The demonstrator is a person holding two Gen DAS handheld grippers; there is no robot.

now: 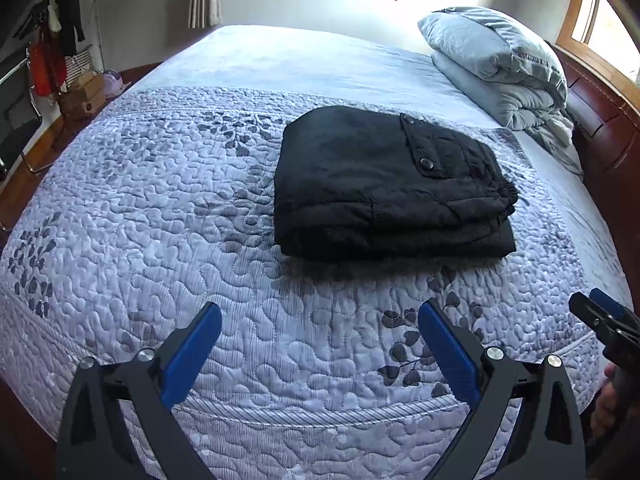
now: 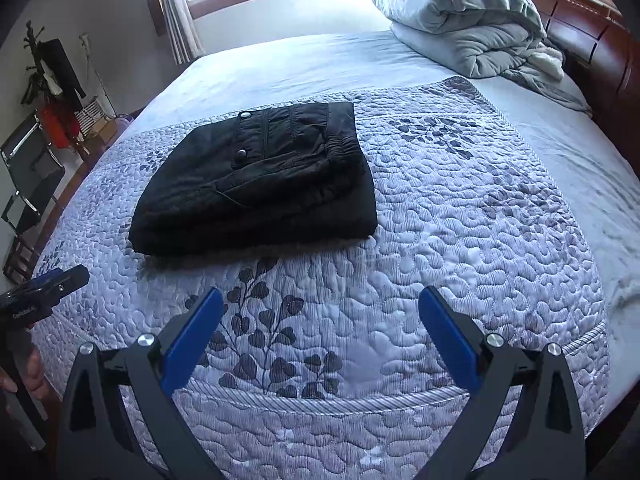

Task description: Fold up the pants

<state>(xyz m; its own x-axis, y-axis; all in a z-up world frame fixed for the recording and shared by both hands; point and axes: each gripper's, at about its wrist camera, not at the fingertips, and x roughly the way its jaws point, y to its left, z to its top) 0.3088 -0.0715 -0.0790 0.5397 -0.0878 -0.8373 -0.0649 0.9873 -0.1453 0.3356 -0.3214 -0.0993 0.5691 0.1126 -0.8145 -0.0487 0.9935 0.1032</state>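
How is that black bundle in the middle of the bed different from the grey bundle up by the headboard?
The black folded pants form a flat, squared, compact stack with snap buttons showing; the grey folded comforter is puffy, much bulkier and looser, with a corner trailing onto the sheet. The pants lie on the patterned quilted bedspread; the comforter sits beyond it on the plain sheet beside the wooden headboard. Both are folded textiles resting on the bed, touched by neither hand-held gripper.

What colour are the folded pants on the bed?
Black. The pants show best in the left wrist view, with a snap-button pocket flap on top.
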